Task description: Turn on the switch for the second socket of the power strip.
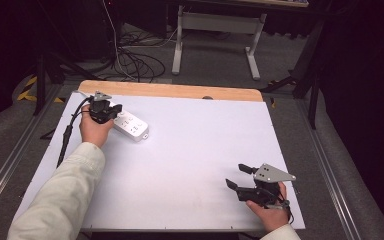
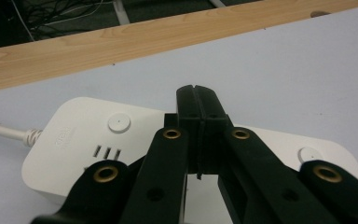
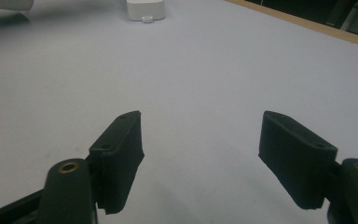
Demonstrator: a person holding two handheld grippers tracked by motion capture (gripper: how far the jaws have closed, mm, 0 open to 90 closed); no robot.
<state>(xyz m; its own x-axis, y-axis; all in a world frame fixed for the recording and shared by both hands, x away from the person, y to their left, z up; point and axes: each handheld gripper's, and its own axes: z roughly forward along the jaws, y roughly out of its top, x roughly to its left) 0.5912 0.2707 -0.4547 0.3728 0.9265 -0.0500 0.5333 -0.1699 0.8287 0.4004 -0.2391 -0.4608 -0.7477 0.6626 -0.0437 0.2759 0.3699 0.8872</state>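
Note:
A white power strip (image 1: 130,125) lies flat at the far left of the white table. Its top shows round buttons (image 2: 119,123) and small slots, and a white cord (image 2: 4,131) leaves its end. My left gripper (image 1: 111,112) hovers just over the strip with its jaws shut together and nothing between them; the left gripper view shows the left gripper's tips (image 2: 200,109) above the strip's middle (image 2: 74,135). My right gripper (image 1: 236,176) rests near the front right of the table, open and empty. The strip's end (image 3: 145,9) shows far off in the right gripper view.
The white table top (image 1: 195,145) has a wooden strip (image 1: 170,91) along its far edge. Beyond it are a desk frame (image 1: 215,35) and loose cables (image 1: 135,62) on the floor. A black cable (image 1: 65,137) trails from the left gripper.

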